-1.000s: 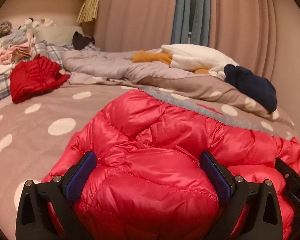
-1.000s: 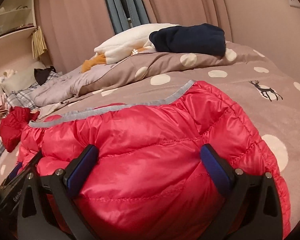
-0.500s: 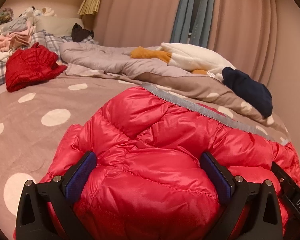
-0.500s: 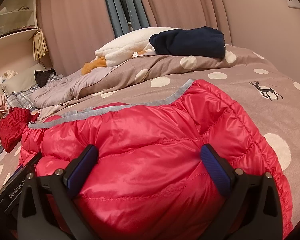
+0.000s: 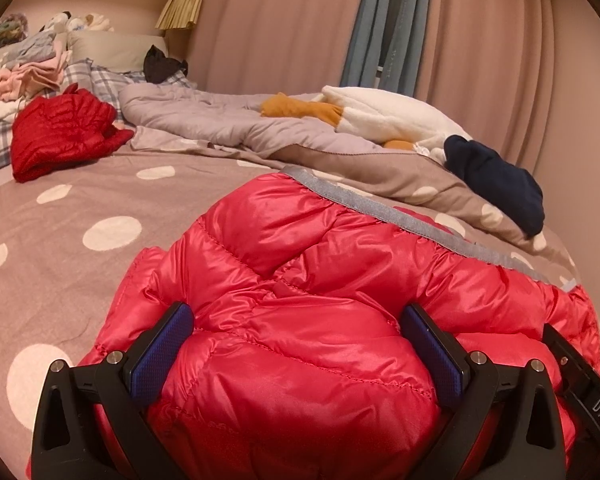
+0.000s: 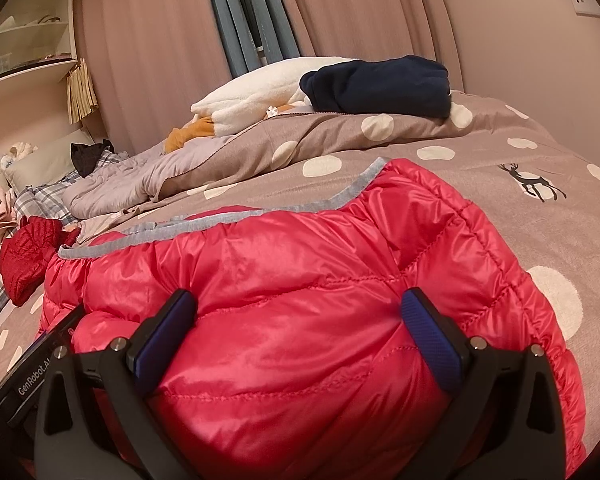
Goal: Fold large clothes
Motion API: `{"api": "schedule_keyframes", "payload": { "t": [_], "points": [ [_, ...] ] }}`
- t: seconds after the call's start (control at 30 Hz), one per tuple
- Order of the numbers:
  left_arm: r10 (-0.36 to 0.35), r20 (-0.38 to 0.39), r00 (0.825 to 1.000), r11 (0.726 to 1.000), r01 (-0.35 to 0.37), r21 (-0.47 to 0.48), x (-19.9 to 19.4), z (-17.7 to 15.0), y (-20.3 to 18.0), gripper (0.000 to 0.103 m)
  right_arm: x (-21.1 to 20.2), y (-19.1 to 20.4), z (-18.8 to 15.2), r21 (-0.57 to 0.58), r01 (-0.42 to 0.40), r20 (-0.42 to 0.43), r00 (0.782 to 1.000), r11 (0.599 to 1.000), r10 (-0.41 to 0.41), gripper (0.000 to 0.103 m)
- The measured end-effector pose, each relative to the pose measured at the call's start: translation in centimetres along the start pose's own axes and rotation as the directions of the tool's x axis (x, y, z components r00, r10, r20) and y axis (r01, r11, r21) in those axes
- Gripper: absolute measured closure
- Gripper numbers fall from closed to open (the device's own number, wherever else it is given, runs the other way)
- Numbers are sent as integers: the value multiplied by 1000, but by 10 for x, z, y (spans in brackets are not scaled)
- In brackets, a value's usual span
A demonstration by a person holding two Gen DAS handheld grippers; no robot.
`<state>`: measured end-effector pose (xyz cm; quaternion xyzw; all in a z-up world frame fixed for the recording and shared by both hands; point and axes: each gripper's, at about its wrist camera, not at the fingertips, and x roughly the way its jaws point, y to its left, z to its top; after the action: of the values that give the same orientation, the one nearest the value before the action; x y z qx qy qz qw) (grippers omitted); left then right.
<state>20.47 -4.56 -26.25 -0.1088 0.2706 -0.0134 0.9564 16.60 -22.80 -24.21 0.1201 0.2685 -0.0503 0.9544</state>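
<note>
A shiny red puffer jacket (image 5: 300, 264) with a grey hem band (image 5: 380, 208) lies bunched on the dotted bedspread (image 5: 60, 264). My left gripper (image 5: 296, 316) stands open at the jacket's near left part, and padding bulges between its blue pads (image 5: 160, 352). In the right wrist view the same jacket (image 6: 320, 248) fills the foreground. My right gripper (image 6: 298, 300) is open too, with the jacket's bulk swelling between its fingers. Each gripper's black body shows at the edge of the other's view. The jacket's near edge is hidden under the grippers.
A smaller dark red jacket (image 5: 60, 132) lies at the far left by plaid pillows and a pile of clothes (image 5: 32, 72). A grey quilt (image 5: 220, 120), a white plush (image 5: 388, 116) and a navy garment (image 6: 376, 84) lie across the back. Curtains and wall stand behind.
Both grippers stay as wide apart as before, with the jacket between them. The left view has shifted slightly, so the far bedding sits a little higher in frame.
</note>
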Motion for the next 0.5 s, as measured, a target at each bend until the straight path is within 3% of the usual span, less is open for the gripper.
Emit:
{"api": "schedule_keyframes", "payload": {
  "t": [0.2,0.37,0.43,0.5],
  "points": [
    [8,-15,1000,1000,-8,6,1,2,0,1,0,0,0,0,1,-4,1000,1000,-1,0],
    [-9,-138,990,1000,12,18,-3,17,4,1,-1,1,6,5,13,-53,999,1000,-13,0],
    [-44,-153,987,998,38,-42,-13,25,14,1,-4,-1,11,22,9,-91,996,1000,-7,0],
    [-102,-117,988,986,84,-146,-31,35,31,1,-12,-2,16,44,-7,-105,994,999,11,0]
  ]
}}
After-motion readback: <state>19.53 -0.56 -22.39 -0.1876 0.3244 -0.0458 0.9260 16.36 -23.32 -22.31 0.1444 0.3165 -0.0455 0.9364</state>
